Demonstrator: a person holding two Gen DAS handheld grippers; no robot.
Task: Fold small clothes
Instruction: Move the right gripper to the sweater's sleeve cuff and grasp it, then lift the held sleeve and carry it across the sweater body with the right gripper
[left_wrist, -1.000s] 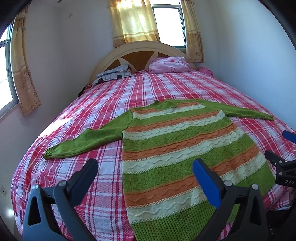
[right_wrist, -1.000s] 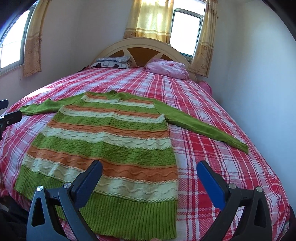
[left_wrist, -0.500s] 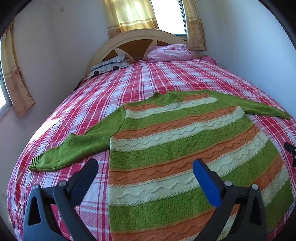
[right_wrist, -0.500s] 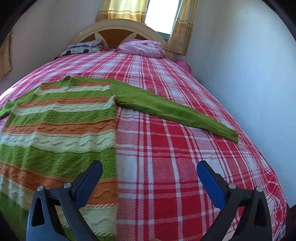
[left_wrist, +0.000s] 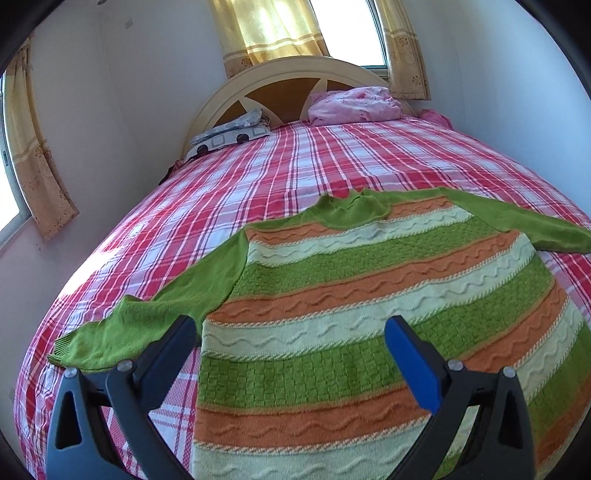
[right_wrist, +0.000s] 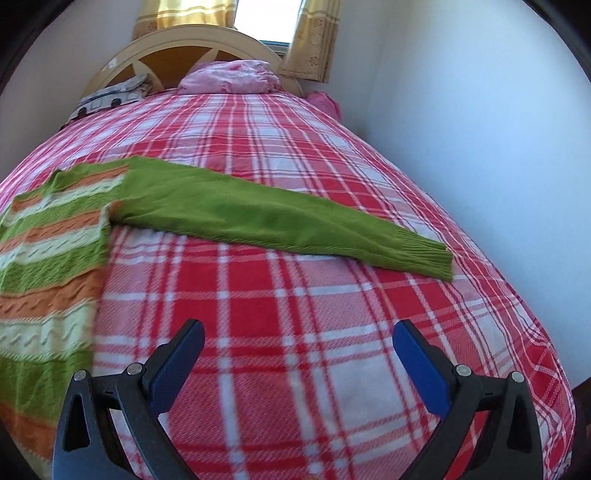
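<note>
A green, orange and cream striped knit sweater (left_wrist: 362, 306) lies flat on the bed with both sleeves spread out. My left gripper (left_wrist: 291, 332) is open and empty, low over the sweater's body, next to its left sleeve (left_wrist: 147, 314). In the right wrist view the sweater's body (right_wrist: 48, 258) is at the left and its right sleeve (right_wrist: 280, 218) stretches across the bedspread. My right gripper (right_wrist: 297, 338) is open and empty over bare bedspread, short of that sleeve.
The bed has a red and white plaid spread (right_wrist: 295, 295) and a cream headboard (left_wrist: 295, 77). A pink pillow (left_wrist: 354, 103) and a patterned pillow (left_wrist: 229, 134) lie at the head. A white wall (right_wrist: 480, 129) runs close along the bed's right side.
Both grippers have moved forward and lower over the bed. The left one has closed in on the sweater's body; the right one has swung right toward the right sleeve. Both stay open.
</note>
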